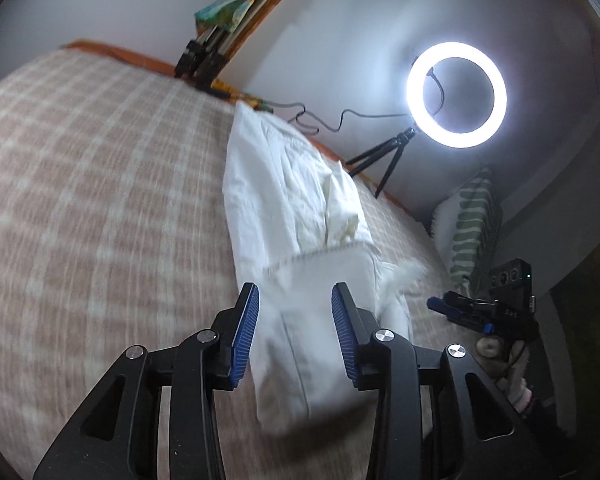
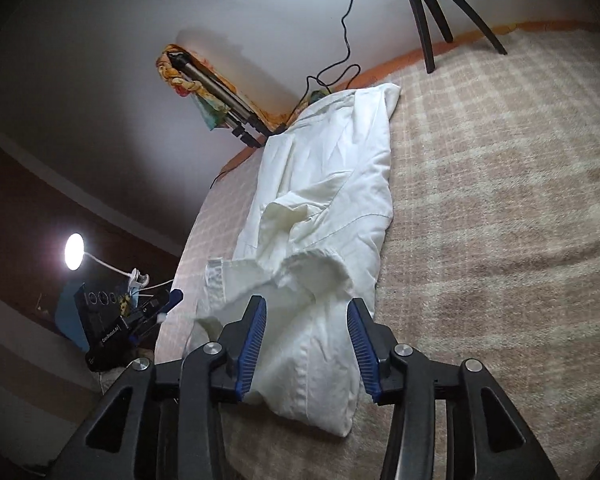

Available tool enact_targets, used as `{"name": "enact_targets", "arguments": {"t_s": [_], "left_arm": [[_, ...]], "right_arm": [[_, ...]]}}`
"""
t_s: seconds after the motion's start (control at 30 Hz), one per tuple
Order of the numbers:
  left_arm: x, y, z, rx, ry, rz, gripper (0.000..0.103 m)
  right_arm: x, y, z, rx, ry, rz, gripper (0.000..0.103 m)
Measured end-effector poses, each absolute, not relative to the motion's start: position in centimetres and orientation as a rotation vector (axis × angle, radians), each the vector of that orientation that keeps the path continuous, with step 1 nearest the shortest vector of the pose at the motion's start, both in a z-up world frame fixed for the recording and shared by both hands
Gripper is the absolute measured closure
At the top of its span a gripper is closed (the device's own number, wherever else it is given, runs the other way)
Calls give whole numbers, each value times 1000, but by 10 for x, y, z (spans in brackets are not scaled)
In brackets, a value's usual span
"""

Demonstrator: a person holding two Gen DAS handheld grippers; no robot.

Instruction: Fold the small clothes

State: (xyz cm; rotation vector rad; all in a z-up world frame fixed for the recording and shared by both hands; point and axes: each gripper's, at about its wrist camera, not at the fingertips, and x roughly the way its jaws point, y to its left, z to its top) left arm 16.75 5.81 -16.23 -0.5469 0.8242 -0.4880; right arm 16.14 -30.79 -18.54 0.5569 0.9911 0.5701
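Left wrist view
left gripper [image 1: 295,292]: jaws stood apart, nothing between the blue pads [image 1: 247,332]; white cloth showed through the gap.
white garment [image 1: 296,216]: lay on the checked blanket [image 1: 100,200] in a long strip from 12 o'clock down to 6 o'clock, loosely folded, creased in the middle; near end sat under the fingertips, contact unclear because of blur.
ring light [image 1: 456,94]: lit, at 2 o'clock, on a small black tripod [image 1: 384,156] at the bed edge against the wall.
cable [image 1: 320,120]: ran from the light toward 12 o'clock along the wall.
striped pillow [image 1: 470,224]: at 3 o'clock, beyond the blanket edge.
right gripper [image 1: 436,303]: at 4 o'clock, off the garment's side; seen side-on here, gap hard to read.

Right wrist view
right gripper [image 2: 306,304]: jaws stood apart, empty, blue pads [image 2: 252,344] either side of the garment's near end.
white garment [image 2: 324,200]: ran from 12 o'clock to 6 o'clock on the checked blanket [image 2: 500,200]; a cuff or hem lay folded across at centre.
tripod [image 2: 432,12]: legs at 1 o'clock on the blanket edge.
desk lamp [image 2: 75,257]: lit, at 9 o'clock, clamped off the bed.
left gripper [image 2: 168,305]: at 9 o'clock, near the garment's left edge, not touching it.
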Motion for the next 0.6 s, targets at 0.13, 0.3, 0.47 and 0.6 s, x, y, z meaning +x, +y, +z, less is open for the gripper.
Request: {"name": "enact_targets", "arguments": {"t_s": [0.13, 0.3, 0.47, 0.6], "left_arm": [[159, 59, -180, -657, 891, -520, 63], [161, 49, -183, -723, 909, -543, 63], [174, 29, -181, -657, 925, -543, 67], [180, 25, -174, -634, 876, -539, 96]], "right_arm": [[156, -294, -199, 471, 1023, 570, 57], [162, -278, -218, 479, 1074, 582, 57], [159, -262, -223, 445, 1090, 595, 66], [152, -261, -219, 408, 1075, 580, 90]]}}
